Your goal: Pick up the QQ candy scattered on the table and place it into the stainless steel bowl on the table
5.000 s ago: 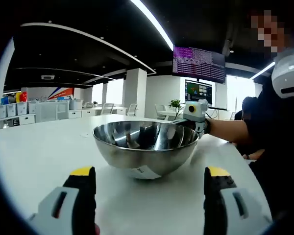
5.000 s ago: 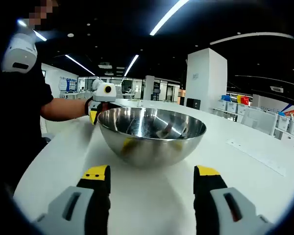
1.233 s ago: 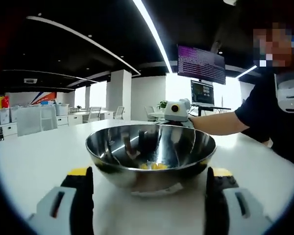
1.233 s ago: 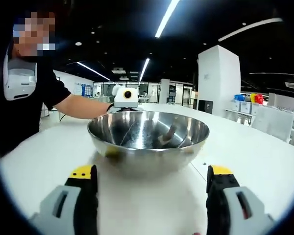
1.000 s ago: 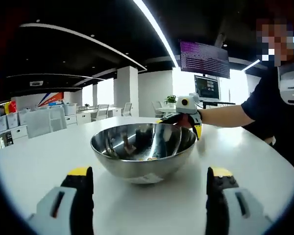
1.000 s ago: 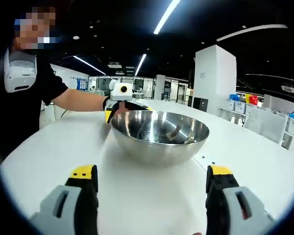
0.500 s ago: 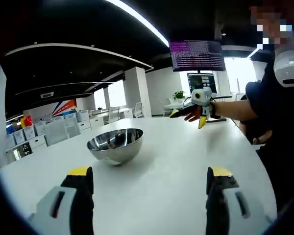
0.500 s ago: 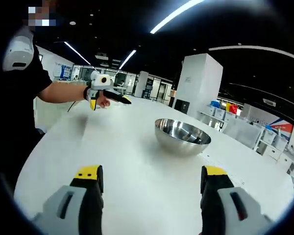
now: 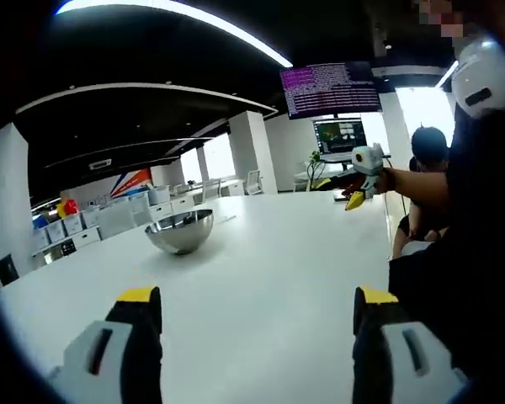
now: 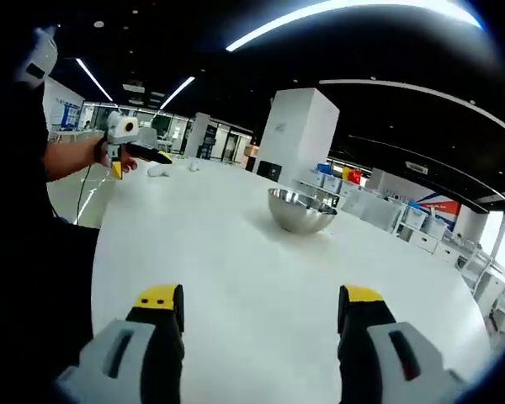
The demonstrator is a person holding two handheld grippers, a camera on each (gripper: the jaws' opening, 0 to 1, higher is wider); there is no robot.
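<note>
On the white bench (image 9: 261, 278), the stainless steel bowl (image 9: 179, 231) is sitting upright, rim up, well away from both grippers; its contents are too small to make out at this range. Left gripper (image 9: 257, 316) jaws are standing spread wide, holding nothing, hovering over bare bench. Right gripper (image 10: 261, 316) jaws are likewise spread and empty, bowl ahead of them.
</note>
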